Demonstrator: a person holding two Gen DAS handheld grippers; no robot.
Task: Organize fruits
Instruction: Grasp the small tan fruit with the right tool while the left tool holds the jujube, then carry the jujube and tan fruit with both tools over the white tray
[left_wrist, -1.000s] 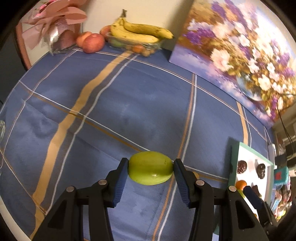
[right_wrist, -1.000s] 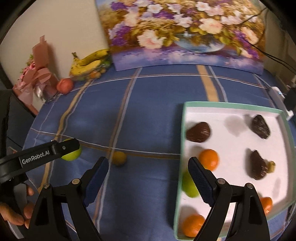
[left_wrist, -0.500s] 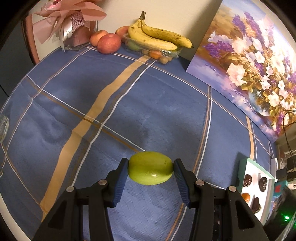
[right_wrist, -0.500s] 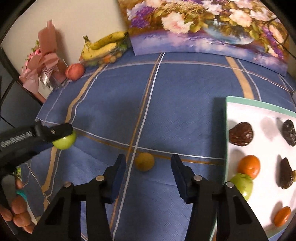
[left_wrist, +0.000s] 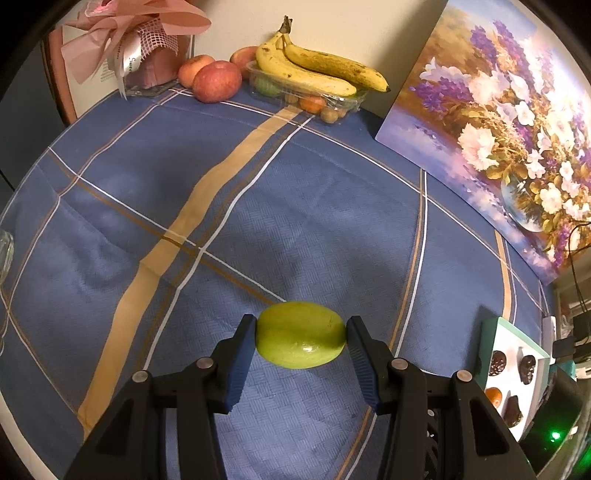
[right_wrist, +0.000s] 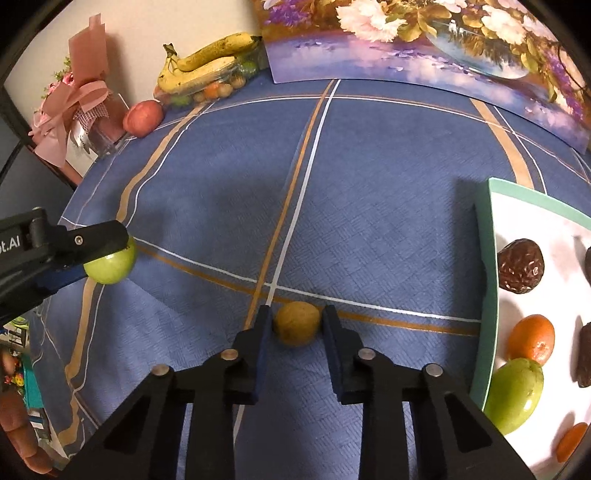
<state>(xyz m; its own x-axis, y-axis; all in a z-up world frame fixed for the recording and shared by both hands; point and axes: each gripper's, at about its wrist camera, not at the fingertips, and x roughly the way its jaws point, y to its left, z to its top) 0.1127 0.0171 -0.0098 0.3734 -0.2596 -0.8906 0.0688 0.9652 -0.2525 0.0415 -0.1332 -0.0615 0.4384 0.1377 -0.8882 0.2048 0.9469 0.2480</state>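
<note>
My left gripper (left_wrist: 301, 338) is shut on a green fruit (left_wrist: 301, 341) and holds it above the blue cloth; the same fruit (right_wrist: 110, 266) shows at the left of the right wrist view. My right gripper (right_wrist: 297, 325) has its jaws close around a small yellow-brown fruit (right_wrist: 297, 323) that lies on the cloth; contact with the pads is not clear. A white tray with a green rim (right_wrist: 485, 266) at the right holds dark fruits, oranges and a green fruit (right_wrist: 515, 395); it also shows in the left wrist view (left_wrist: 491, 332).
At the back, bananas (left_wrist: 317, 70) lie on a clear box of small fruits, with red apples (left_wrist: 216, 81) and a pink gift bouquet (left_wrist: 136, 48) to the left. A flower painting (left_wrist: 498, 125) leans on the wall. A glass (left_wrist: 5, 251) stands at the left edge.
The right gripper moved left off the tray to the yellow-brown fruit and narrowed its jaws around it. The left gripper carried the green fruit further toward the back left.
</note>
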